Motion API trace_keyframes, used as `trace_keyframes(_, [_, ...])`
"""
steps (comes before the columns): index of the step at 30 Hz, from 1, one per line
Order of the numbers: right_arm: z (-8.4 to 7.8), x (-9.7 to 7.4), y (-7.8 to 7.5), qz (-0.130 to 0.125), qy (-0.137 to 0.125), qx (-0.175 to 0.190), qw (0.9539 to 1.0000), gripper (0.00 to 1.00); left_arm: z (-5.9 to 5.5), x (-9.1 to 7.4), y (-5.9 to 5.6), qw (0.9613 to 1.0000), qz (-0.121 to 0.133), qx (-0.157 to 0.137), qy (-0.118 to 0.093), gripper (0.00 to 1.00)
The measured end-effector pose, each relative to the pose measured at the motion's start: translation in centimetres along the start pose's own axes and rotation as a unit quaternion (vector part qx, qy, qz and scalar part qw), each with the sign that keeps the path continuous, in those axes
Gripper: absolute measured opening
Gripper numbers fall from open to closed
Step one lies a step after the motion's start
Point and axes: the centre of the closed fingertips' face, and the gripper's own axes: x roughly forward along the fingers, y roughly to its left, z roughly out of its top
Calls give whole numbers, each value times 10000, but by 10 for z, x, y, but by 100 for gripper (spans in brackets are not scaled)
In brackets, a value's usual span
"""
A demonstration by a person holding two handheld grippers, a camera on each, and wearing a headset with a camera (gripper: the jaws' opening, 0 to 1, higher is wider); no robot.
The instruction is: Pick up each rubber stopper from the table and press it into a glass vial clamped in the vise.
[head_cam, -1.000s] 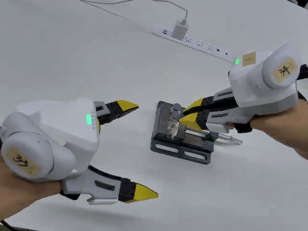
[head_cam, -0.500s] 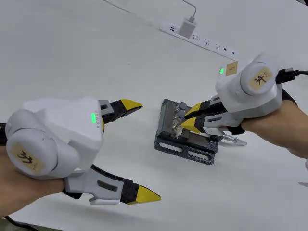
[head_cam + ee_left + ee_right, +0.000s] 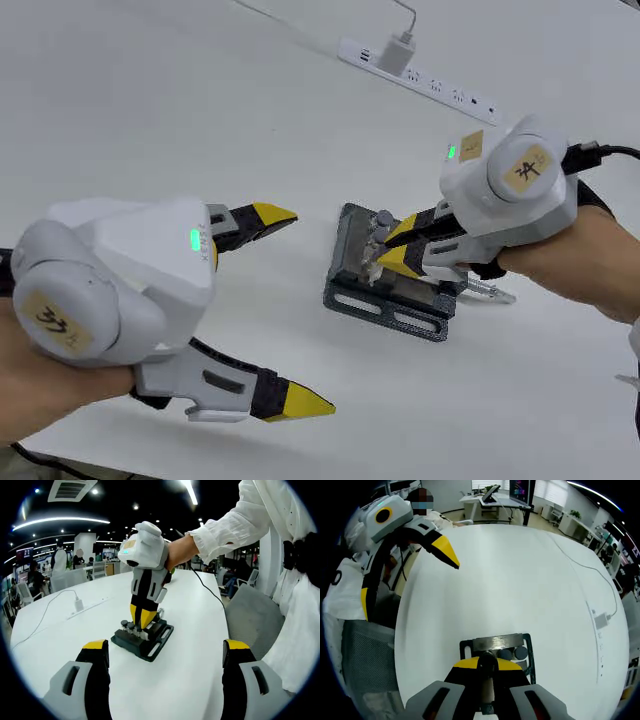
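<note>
R tongs [image 3: 392, 245] clenched on a stopper [image 3: 487, 664], have dipped lower over the vise [image 3: 385, 300] in the last sec — likely pressing it into a vial [image 3: 369, 265]. L tongs [image 3: 305, 310] released — well apart, above the surface [image 3: 150, 120].

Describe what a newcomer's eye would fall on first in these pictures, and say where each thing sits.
The right hand-held gripper, white with yellow-tipped jaws, draws the eye first. Its jaws are pinched together over a small dark metal vise near the centre of the head view, apparently on a dark grey rubber stopper. Next comes the left hand-held gripper, large in the near-left foreground, its jaws spread wide.
</note>
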Motion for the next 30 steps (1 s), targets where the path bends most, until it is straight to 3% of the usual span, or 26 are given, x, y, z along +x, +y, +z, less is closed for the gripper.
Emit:
trace_keyframes(18, [-2, 4, -3, -75, 315, -465, 9984, 5, 0, -1, -1, 10000, 13, -42, -35, 91])
trace_keyframes(30, [-4, 5, -4, -189, 353, -522, 9978, 6, 4, 3, -1, 10000, -37, -18, -41, 90])
